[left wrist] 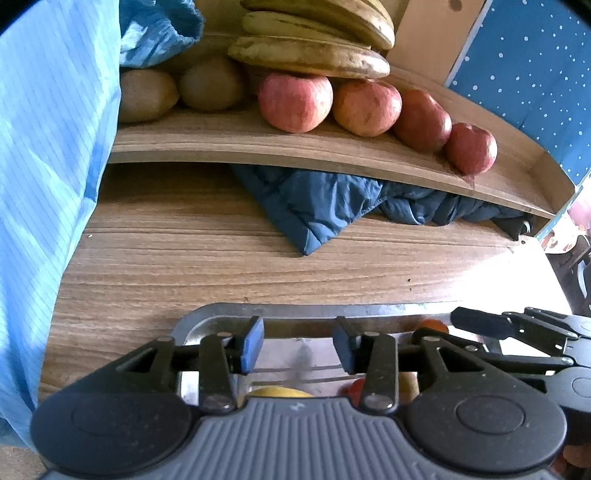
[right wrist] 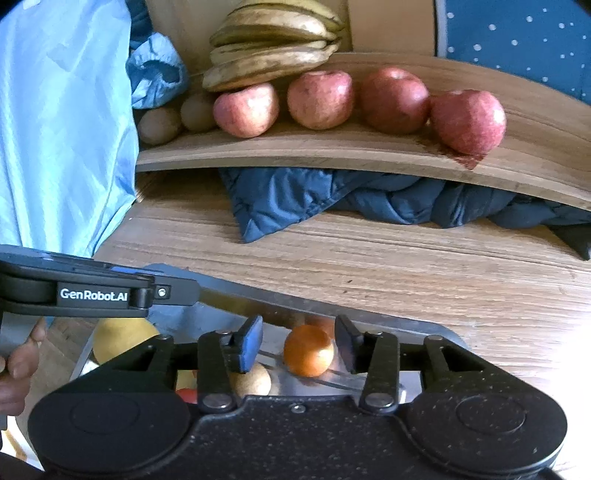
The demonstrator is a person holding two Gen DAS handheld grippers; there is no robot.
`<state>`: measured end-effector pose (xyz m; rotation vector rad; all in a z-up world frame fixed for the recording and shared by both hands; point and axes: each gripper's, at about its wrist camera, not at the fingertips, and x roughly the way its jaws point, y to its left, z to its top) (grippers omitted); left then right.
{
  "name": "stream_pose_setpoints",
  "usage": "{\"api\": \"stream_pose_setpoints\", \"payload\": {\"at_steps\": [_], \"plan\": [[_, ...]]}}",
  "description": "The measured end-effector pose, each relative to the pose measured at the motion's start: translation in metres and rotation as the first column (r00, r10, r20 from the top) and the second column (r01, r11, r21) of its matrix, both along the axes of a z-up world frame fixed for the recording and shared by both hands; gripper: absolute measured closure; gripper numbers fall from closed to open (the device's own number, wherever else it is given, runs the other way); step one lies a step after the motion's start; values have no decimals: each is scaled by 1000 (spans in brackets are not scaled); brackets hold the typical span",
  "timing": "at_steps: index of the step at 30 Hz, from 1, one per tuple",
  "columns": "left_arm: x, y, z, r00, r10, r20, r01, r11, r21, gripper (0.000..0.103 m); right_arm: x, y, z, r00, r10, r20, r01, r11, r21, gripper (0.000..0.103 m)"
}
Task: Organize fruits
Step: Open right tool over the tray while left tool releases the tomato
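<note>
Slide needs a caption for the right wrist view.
Open right gripper poised around an orange in a metal tray; four apples line the shelf.

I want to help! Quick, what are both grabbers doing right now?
Left gripper: open, nothing between its fingers.
Right gripper: open around the orange, not squeezing it.

Yellow fruit (left wrist: 279,391) mostly hidden behind claw body, bananas (left wrist: 317,33) cut off at top edge
</note>
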<state>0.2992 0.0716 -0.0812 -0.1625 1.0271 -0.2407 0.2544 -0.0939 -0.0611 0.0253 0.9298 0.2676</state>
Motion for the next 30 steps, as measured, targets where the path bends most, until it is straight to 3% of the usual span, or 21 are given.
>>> {"api": "stream_pose_setpoints", "payload": {"at_steps": [6,12,22,30], "plan": [[1,1,1,1000,9,7,-9,1000,1,46,-2,-5,3,999,-43,18,43,999,-8,45],[0,3,8,999,35,32,-36,999,8,28,-4,-9,9,998,-55,40,56,998,-9,32],[-15,4,18,990,123,72,-128,989,68,6,-12,-19,16,995,-71,73,70,997,21,17],[-23,4,23,982,165,95,-172,982,73,3,-20,-22,22,993,-56,100,52,998,42,8]]}}
